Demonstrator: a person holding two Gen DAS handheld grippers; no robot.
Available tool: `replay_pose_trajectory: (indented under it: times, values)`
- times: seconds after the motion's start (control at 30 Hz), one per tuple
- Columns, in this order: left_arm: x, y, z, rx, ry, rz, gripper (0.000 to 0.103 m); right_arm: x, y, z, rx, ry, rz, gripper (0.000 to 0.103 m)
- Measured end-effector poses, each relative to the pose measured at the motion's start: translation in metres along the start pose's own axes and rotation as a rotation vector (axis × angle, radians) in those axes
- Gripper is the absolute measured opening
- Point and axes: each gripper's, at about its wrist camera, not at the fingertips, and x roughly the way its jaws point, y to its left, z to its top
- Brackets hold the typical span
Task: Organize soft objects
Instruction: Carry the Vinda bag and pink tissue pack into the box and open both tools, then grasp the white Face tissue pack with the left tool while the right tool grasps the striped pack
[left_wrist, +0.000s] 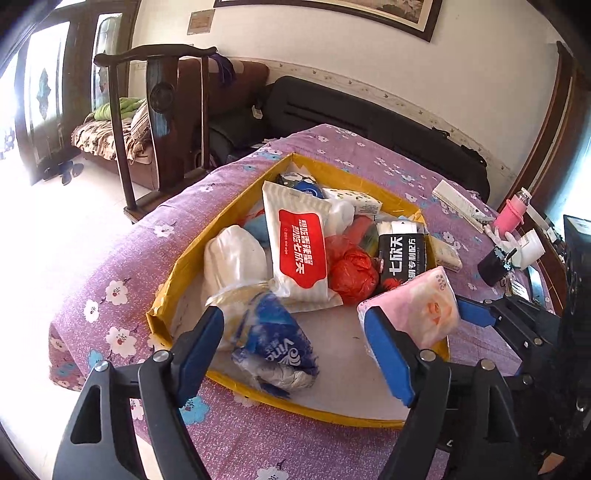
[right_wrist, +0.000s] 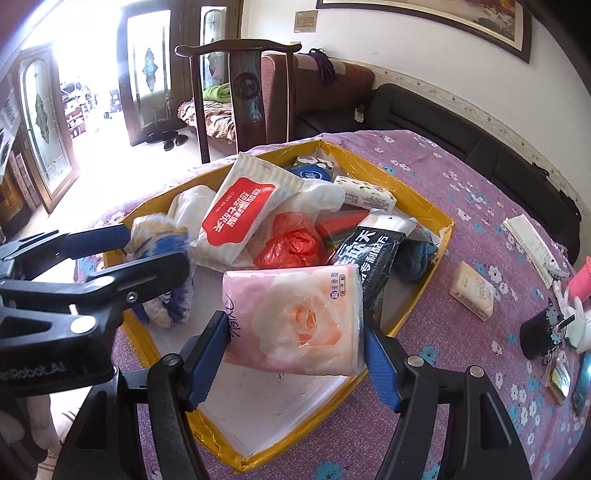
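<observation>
Yellow-rimmed tray (right_wrist: 436, 236): crinkled blue-white pack (left_wrist: 275, 345) between the spread left gripper (left_wrist: 295, 354), glossy pink tissue pack (right_wrist: 295, 317) clamped in the right gripper (right_wrist: 295, 358) above its near corner.

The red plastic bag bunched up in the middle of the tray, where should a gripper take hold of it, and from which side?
Grip the crumpled top of the red plastic bag, coming from above. It sits wedged between the white wipes pack and the black packet, so its sides are blocked, while its bunched folds give the fingers something to pinch.
</observation>
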Motion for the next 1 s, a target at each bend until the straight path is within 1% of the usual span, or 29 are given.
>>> replay_pose_trajectory:
  times: [0.03,0.1,0.17,0.33,0.47,0.63,0.73,0.93,1.0]
  values:
    - [-0.001,0.001,0.0,-0.003,-0.001,0.0,0.08,-0.001,0.0,0.001,0.007,-0.003,-0.001,0.077]
    - [-0.003,0.002,-0.001,-0.005,-0.003,0.002,0.083,-0.002,-0.002,0.002,0.021,-0.01,0.0,0.082]
    - [-0.004,0.003,0.0,-0.005,-0.002,0.001,0.083,-0.005,-0.004,0.003,0.03,-0.017,0.001,0.084]
    - [-0.009,0.006,-0.001,-0.012,-0.006,0.001,0.083,-0.019,-0.013,0.002,0.054,-0.043,-0.009,0.084]
    - [-0.016,0.007,-0.002,-0.016,-0.015,0.005,0.083,-0.034,-0.032,-0.006,0.101,-0.063,-0.024,0.084]
    - [-0.026,-0.002,-0.003,0.002,-0.025,0.006,0.083,-0.056,-0.068,-0.031,0.171,-0.073,-0.071,0.085]
    - [-0.03,-0.016,-0.004,0.029,-0.026,-0.004,0.083,-0.067,-0.098,-0.054,0.228,-0.069,-0.113,0.085]
    - [-0.029,-0.063,-0.005,0.124,0.006,-0.101,0.084,-0.092,-0.168,-0.105,0.398,-0.062,-0.195,0.085]
    - [-0.023,-0.085,-0.004,0.161,0.033,-0.146,0.084,-0.103,-0.197,-0.124,0.472,-0.066,-0.231,0.085]
